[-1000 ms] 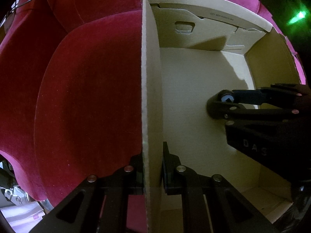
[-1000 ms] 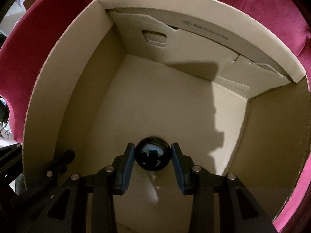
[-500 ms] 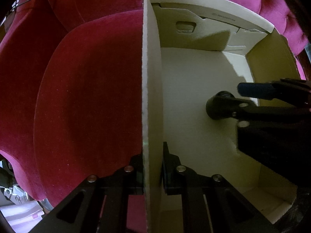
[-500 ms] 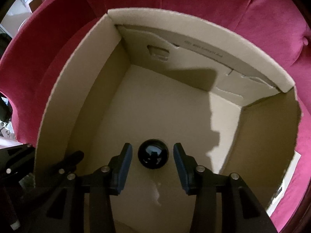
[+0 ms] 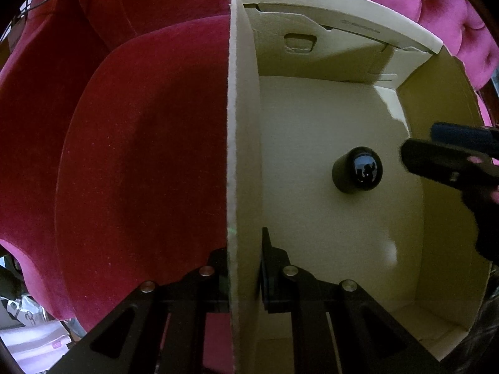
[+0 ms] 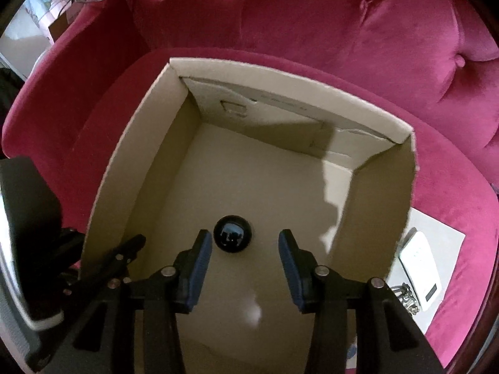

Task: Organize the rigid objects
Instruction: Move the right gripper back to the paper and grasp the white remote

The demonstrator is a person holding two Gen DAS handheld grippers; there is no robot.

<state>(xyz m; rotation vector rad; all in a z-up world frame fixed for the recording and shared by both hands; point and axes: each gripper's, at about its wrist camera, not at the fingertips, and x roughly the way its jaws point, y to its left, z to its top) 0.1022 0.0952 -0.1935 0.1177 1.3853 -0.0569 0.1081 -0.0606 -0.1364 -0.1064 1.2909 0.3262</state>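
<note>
Cardboard box [image 6: 131,168] sits open-topped on the seat of a crimson velvet armchair [image 6: 312,31].

Task item: black glossy object [image 5: 357,170], a short cylinder with a domed, shiny top. It stands upright on the box floor, long axis vertical, dome up. In the right wrist view only the round dome [image 6: 232,233] shows, so the camera looks nearly straight down on it. Position: roughly mid-floor, clear of all four walls.

Left gripper [image 5: 244,268]: pointed steeply down, fingers clamped narrow on the box's left wall, one finger outside, one inside.

Right gripper [image 6: 244,260]: also pointed steeply down, raised above the object. Fingers moderately wide and not touching the object; the dome shows just beyond the left fingertip [image 6: 201,249]. In the left wrist view this gripper [image 5: 436,155] enters from the right edge, well clear of the object.

A white device [image 6: 419,271] lies on a pale sheet outside the box's right wall.
</note>
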